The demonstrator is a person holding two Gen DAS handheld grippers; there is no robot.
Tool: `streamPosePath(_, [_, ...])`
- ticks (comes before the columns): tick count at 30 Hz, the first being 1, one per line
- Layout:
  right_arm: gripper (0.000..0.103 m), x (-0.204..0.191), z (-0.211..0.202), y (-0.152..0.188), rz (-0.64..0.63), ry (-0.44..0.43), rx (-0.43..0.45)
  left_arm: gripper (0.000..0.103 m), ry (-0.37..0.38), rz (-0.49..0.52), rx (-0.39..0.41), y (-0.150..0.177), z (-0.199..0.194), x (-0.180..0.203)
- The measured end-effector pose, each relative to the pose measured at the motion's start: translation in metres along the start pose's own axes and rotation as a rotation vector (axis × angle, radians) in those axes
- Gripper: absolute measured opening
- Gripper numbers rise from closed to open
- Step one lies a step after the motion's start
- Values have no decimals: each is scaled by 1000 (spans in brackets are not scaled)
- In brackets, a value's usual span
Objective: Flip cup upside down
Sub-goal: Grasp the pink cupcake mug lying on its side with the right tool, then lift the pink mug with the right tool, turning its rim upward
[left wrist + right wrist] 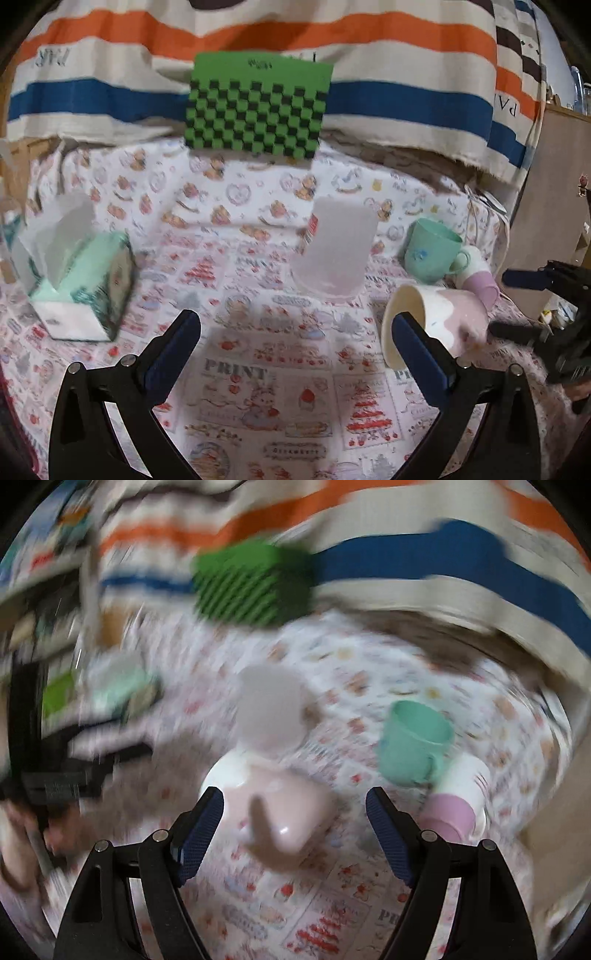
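A pink and white cup (443, 321) lies on its side on the printed cloth, its mouth toward the left. In the blurred right wrist view it (273, 805) lies just ahead of my right gripper (295, 830), partly between the open fingers, base toward the camera. My left gripper (295, 332) is open and empty, with the cup beside its right finger (417, 339). The right gripper (546, 306) shows at the right edge of the left wrist view, beyond the cup's base.
A translucent cup (336, 251) stands upside down mid-table. A mint mug (432, 254) and a white and lilac bottle (480, 277) lie at the right. A tissue box (81, 284) sits at the left. A green checkered block (255, 107) stands at the back against striped fabric.
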State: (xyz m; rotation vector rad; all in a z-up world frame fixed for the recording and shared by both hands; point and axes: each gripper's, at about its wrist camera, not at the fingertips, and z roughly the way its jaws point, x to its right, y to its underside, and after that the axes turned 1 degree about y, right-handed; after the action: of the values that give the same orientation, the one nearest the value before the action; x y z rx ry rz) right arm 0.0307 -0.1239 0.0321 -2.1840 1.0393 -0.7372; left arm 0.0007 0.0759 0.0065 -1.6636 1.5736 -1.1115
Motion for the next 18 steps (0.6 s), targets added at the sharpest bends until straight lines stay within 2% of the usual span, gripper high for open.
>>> streamPosePath(4, [81,-38,19,-4,-255,56,-132,103,-4,1,41,-2,-6,1])
streamPosePath(7, [81,-59,34,-7,-398,115,-195,103,-38,-13,69,-3,-9,-1])
streamPosePath(14, [81,-85,69,-14,-550,197,-315,103,-89,-140,41,-3,-3,-29])
streamPosePath(18, [82,-90,82,-15,-589,252,-335,103,-91,-168,29,-2,-2,-35])
